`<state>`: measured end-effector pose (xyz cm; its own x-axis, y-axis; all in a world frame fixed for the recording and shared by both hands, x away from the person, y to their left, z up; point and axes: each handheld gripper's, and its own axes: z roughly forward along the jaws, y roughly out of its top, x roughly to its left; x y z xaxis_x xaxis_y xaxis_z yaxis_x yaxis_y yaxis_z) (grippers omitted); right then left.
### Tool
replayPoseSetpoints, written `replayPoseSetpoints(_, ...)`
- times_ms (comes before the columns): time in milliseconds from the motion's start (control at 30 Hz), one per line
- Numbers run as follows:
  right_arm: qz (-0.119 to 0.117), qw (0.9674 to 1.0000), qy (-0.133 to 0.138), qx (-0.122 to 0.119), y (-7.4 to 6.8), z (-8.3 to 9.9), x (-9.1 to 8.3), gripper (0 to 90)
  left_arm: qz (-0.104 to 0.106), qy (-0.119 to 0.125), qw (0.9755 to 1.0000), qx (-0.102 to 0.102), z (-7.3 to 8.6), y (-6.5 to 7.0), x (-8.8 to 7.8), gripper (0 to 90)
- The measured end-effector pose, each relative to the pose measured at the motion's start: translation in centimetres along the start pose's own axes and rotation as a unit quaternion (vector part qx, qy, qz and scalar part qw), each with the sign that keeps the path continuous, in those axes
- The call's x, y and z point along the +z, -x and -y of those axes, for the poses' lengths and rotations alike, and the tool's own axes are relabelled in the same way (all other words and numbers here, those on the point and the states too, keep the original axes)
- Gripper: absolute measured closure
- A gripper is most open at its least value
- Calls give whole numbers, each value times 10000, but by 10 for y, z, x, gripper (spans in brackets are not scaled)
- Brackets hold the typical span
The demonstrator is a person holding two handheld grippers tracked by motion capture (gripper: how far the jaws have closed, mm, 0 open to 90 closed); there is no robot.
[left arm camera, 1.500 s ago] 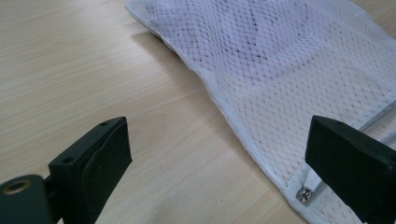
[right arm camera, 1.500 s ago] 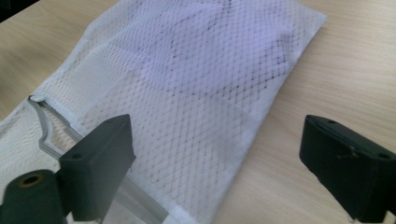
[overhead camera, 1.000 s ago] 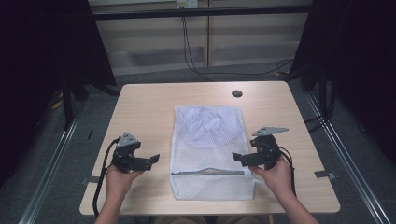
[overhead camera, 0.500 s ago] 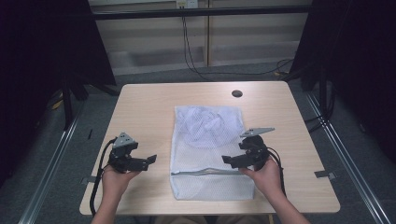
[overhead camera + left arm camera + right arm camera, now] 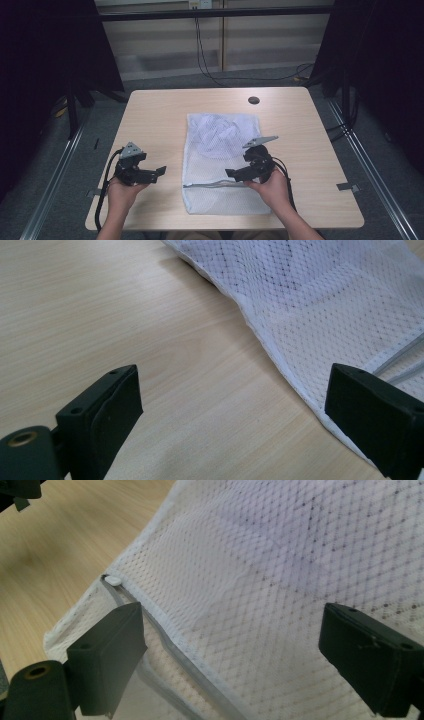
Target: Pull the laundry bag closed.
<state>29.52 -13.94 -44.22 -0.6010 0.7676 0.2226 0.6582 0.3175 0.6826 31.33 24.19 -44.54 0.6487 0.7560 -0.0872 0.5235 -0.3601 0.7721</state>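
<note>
Near edge of the surface (image 5: 150,210): a white mesh laundry bag (image 5: 222,165) lies flat on the pale wood, its long axis running away from the person. The fabric is a fine open net, translucent, with a stitched white border. A grey zipper (image 5: 215,185) crosses the bag close to its near end; in the right gripper view the zipper (image 5: 165,635) runs diagonally and its small white pull (image 5: 112,580) sits at the bag's edge. A bundle of pale cloth (image 5: 220,135) shows through the mesh in the far half of the bag.

Right gripper (image 5: 233,174), held in the person's right hand (image 5: 272,187): its fingers (image 5: 107,655) are spread wide and grasp nothing. They hang over the bag at the zipper line, with the mesh (image 5: 260,595) lying between and beneath them; whether they touch the fabric cannot be told.

Left gripper (image 5: 159,172), held in the left hand (image 5: 120,192): its fingers (image 5: 100,415) are likewise spread apart and empty. They stand over bare wood just beside the bag's left edge; in the left gripper view the bordered edge (image 5: 260,340) passes between the two fingers, nearer the right-hand one.

Farther off, a small dark round hole (image 5: 253,100) marks the surface near its far edge, well apart from the bag. Beyond the surface, black cables (image 5: 200,45) hang against a light wall panel.
</note>
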Motion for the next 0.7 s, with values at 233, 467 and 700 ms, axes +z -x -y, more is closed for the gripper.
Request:
replayPoseSetpoints(233,-50,10000,3,-3,-6,-5,4,115,8,-29,10000,-26,2,-1,0,82)
replayPoseSetpoints(467,-81,10000,-23,17,-13,-9,11,118,19,-58,10000,42,1,-2,0,83)
replayPoseSetpoints(700,-150,9999,-77,-11,-18,-12,16,122,9,-15,10000,-17,1,-2,0,83)
